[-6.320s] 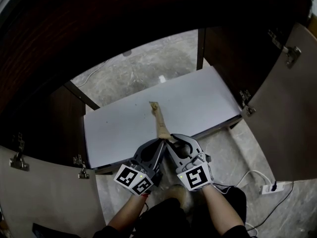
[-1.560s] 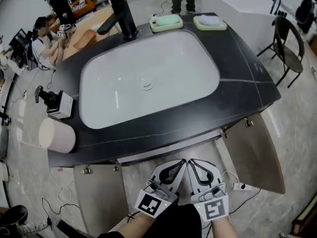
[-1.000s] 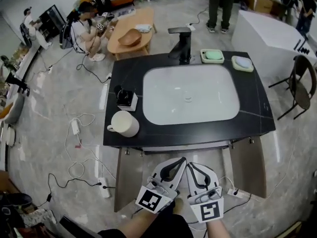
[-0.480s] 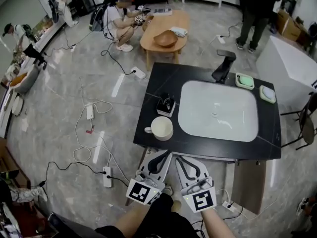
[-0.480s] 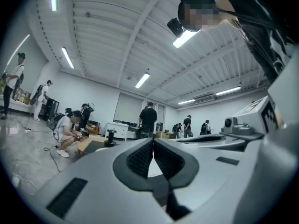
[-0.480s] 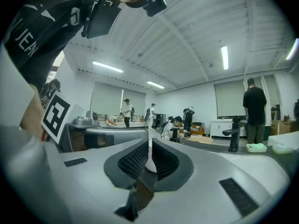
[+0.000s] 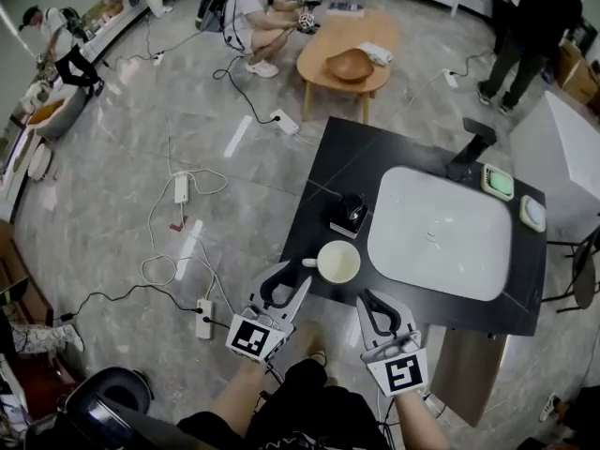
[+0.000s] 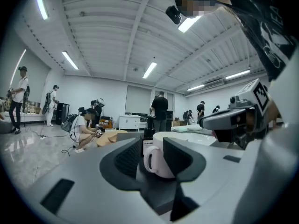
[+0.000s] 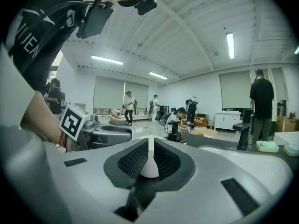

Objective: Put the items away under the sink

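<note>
Pointing level toward the white mug (image 7: 337,262), the left gripper (image 7: 284,287) is held with its jaws partly apart, having just been opening. The mug is framed ahead of them, untouched, presumably lined up for a grasp. The right gripper (image 7: 374,310) is held closed on nothing, seemingly spare. The mug is set at the counter's (image 7: 323,167) near corner, a black device (image 7: 349,212) just beside it. An open cabinet door (image 7: 466,375) is seen below, and cables and a power strip (image 7: 203,319) lie underfoot.
</note>
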`<state>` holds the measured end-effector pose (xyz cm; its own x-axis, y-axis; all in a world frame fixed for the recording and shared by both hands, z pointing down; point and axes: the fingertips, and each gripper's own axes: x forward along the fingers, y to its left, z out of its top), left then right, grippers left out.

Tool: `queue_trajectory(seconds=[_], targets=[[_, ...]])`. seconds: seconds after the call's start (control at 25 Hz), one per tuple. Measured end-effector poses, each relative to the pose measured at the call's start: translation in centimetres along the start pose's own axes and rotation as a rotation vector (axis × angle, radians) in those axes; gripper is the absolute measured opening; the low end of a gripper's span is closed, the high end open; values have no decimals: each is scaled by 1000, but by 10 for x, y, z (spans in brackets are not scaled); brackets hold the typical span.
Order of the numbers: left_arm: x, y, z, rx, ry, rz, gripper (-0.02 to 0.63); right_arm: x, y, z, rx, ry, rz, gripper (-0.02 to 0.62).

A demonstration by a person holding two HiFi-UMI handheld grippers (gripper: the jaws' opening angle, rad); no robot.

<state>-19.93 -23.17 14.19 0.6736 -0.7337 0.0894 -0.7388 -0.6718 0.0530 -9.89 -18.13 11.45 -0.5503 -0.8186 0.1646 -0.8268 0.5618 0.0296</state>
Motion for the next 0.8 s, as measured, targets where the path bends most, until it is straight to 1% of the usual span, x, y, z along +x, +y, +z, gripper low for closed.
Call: queue_trajectory(seconds=[0.08, 0.2, 0.32, 0.4, 0.52, 0.56, 0.6, 0.68, 0.8], targets=[[5, 6, -6, 1, 16, -43, 144, 6, -4, 0, 9, 7, 0, 38], [15, 6, -21, 23, 67, -120, 147, 15, -10, 0, 26, 15, 3, 38], [23, -1, -31, 27, 115, -194, 153, 22, -14, -2, 44, 71, 22, 38], [26, -1, -32, 20, 122, -198, 158, 27, -19, -5, 58, 117, 21, 40], [30, 3, -28, 3, 122, -188, 160, 37, -31, -5, 98, 158, 30, 46], [30, 3, -27, -1, 123, -183, 158, 41, -33, -4, 109, 172, 42, 56], [29, 2, -25, -7, 120, -177, 153, 45, -34, -4, 116, 186, 54, 81], [23, -2, -24, -22, 104, -171, 107, 52, -36, -4, 113, 219, 73, 97], [14, -12, -23, -53, 81, -153, 92, 61, -38, -9, 89, 275, 101, 100]])
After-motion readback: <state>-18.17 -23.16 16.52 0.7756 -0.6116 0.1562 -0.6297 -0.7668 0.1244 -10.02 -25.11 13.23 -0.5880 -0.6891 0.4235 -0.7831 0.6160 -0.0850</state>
